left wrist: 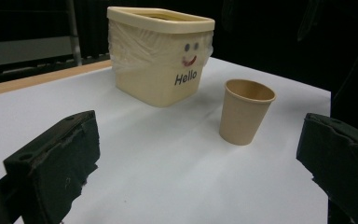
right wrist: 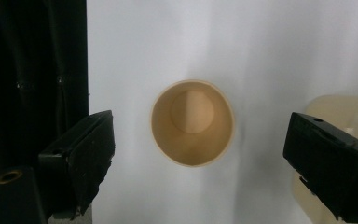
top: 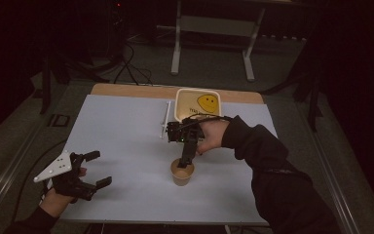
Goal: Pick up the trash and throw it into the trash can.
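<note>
Dim room, dark floor; white surface [top: 126, 146] lit from above, with a wooden edge at the far side.

Cup [top: 182, 172]: tan paper, upright, empty, mouth open to the top. It stands near the middle of the surface, a little toward the person's side, apart from the bin. In the right gripper view its rim [right wrist: 192, 123] sits between the two jaws, nearer the left one.

Right tongs [top: 184, 162]: pointed straight down over the cup, jaws wide, nothing between the pads, no contact with the rim that I can make out. Judged step: descent for a grasp of the cup.

Notes for a good grasp:
- Shift slightly so the cup sits midway between the jaws before closing; otherwise one pad meets the wall first and pushes the cup sideways.
- Decide on rim pinch or straddling the body. For straddling, lower until the pads are well below the rim.
- Close gently. Paper wall probably buckles under a hard squeeze.
- Keep the tongs vertical; a tilt could tip this light cup.

Bin [top: 197, 104]: cream, square, smiley face and "Hello" on it, just beyond the cup. Keep the far jaw clear of it.

Left tongs [top: 85, 178]: wide and empty, resting near the surface's near left corner, well apart from the cup.
</note>
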